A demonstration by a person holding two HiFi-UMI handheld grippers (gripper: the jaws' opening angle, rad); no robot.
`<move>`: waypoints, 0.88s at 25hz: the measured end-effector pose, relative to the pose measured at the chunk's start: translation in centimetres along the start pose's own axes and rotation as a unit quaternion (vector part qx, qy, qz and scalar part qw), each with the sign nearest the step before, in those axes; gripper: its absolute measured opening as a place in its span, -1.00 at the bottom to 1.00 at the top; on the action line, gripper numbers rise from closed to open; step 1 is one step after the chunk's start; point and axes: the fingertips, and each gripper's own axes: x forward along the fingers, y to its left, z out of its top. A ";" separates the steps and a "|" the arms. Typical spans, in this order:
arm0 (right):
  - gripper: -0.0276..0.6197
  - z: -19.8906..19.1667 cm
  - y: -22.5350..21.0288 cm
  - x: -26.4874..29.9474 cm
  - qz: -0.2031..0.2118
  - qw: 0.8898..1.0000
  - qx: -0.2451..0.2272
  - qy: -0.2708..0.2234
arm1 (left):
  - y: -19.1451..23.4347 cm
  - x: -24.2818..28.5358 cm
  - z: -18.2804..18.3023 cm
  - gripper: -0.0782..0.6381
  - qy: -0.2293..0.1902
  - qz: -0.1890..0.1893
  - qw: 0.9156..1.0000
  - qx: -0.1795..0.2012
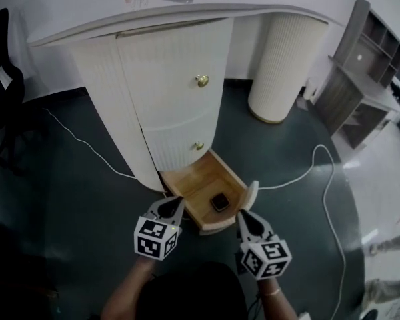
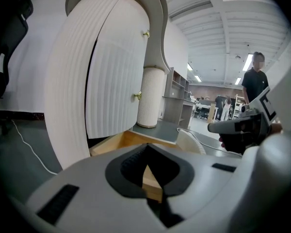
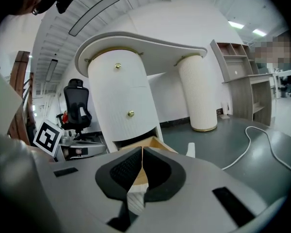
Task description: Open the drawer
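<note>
The white ribbed cabinet [image 1: 173, 79] under the desk has two upper fronts with brass knobs [image 1: 202, 81] [image 1: 199, 145]. Its bottom drawer [image 1: 187, 179] stands pulled out over the floor, wooden inside, with a small dark object [image 1: 219, 202] lying in it. The drawer's white front [image 1: 251, 195] faces me. My left gripper [image 1: 175, 204] hovers at the drawer's near left corner, jaws shut and empty. My right gripper [image 1: 242, 216] hangs just in front of the drawer front, shut on nothing. In the gripper views both sets of jaws [image 2: 146, 149] [image 3: 142, 152] meet at the tips above the drawer's wood [image 3: 157, 144].
A white cable [image 1: 323, 179] loops over the dark floor at right, another [image 1: 73, 139] at left. A ribbed column leg [image 1: 280, 65] stands right of the cabinet, a grey shelf unit [image 1: 367, 79] beyond it. A black chair [image 1: 0, 92] is at far left. A person [image 2: 254, 81] stands far off.
</note>
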 end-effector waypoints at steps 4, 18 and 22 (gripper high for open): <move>-0.90 0.6 0.3 0.5 0.002 1.000 -0.006 -0.007 | 0.3 -0.2 0.5 -0.78 -0.010 0.005 1.000 0.005; -0.91 1.8 1.2 1.3 0.007 1.000 -0.004 -0.030 | 0.4 -0.7 0.7 -0.77 -0.025 0.010 1.000 -0.001; -0.91 2.0 0.9 1.6 0.000 0.999 -0.002 -0.032 | 0.6 -0.8 0.7 -0.78 -0.026 0.011 1.000 -0.003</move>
